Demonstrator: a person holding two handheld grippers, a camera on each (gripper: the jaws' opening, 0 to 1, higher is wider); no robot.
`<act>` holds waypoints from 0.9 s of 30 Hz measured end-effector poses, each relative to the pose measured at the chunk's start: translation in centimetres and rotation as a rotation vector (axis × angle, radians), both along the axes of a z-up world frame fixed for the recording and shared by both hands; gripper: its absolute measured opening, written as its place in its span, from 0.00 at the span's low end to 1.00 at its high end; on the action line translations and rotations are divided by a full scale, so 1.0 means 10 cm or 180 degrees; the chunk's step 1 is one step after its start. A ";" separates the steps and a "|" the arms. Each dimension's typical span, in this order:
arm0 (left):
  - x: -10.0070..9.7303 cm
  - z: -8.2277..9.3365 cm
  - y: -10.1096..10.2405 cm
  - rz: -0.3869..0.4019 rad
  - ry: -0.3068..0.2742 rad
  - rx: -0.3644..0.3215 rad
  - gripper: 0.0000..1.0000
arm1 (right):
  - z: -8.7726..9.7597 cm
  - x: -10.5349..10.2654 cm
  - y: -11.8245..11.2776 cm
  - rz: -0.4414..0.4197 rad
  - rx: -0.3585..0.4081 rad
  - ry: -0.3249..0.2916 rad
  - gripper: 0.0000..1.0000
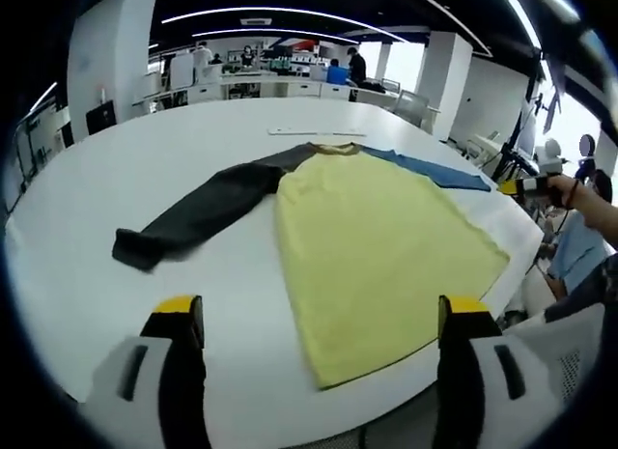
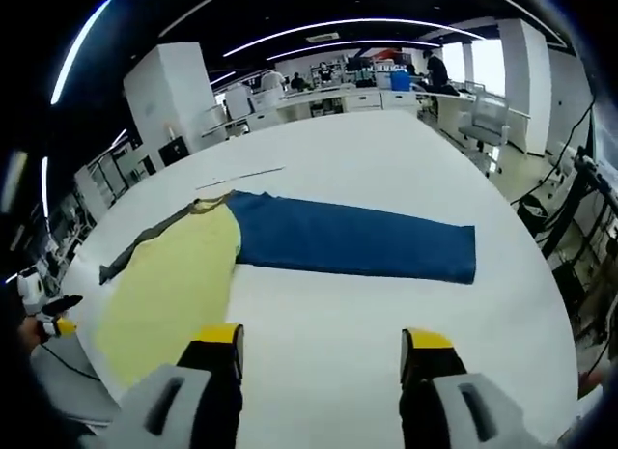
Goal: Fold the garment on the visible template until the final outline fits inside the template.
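Yellow shirt (image 1: 377, 246) lies spread flat on a big white table (image 1: 145, 150), so nothing is folded at this point. It has a dark grey sleeve (image 1: 198, 212) stretched out to one side and a blue sleeve (image 2: 357, 238) stretched out to the other, with the collar end pointing away toward the far side of the table. In the left gripper view the hem end sits near the table edge closest to the camera, and one bottom corner comes right up to that edge.

Left gripper (image 1: 323, 319) hangs over the near edge of the table with its yellow-tipped jaws spread wide apart and nothing between them. They're just short of the shirt's hem, not touching it as far as I can tell.

Right gripper (image 2: 323, 348) is the same deal: jaws wide apart, empty, hovering over bare table just beside the blue sleeve. The yellow body sits off to its left.

A thin pale strip (image 1: 317, 132) lies on the table just past the collar; can't say what it is. Behind the table are office desks (image 1: 261, 82) and a few people, too small to make out.
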State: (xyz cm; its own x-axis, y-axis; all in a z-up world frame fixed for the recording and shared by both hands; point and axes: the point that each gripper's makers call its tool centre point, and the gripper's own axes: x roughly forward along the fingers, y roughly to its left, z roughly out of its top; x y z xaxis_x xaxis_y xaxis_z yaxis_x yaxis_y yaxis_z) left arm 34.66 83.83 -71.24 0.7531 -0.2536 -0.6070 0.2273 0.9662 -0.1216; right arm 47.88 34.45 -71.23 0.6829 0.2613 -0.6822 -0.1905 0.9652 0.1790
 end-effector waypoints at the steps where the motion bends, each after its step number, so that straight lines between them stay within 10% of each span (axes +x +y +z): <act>1: 0.01 0.00 0.01 -0.0006 -0.0014 0.0028 0.99 | 0.00 0.03 -0.02 -0.0010 -0.0004 -0.0005 0.64; 27: 0.07 0.32 0.07 0.0159 -0.0339 0.0200 0.95 | -0.39 0.64 -0.88 -0.0533 -0.0553 0.0262 0.29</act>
State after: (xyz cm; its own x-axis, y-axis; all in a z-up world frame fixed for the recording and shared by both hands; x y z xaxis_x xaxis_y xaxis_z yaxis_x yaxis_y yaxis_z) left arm 35.34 84.51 -68.02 0.8248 -0.1782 -0.5365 0.1872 0.9816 -0.0383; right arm 54.24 25.61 -75.14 0.6472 0.0231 -0.7620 -0.0169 0.9997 0.0160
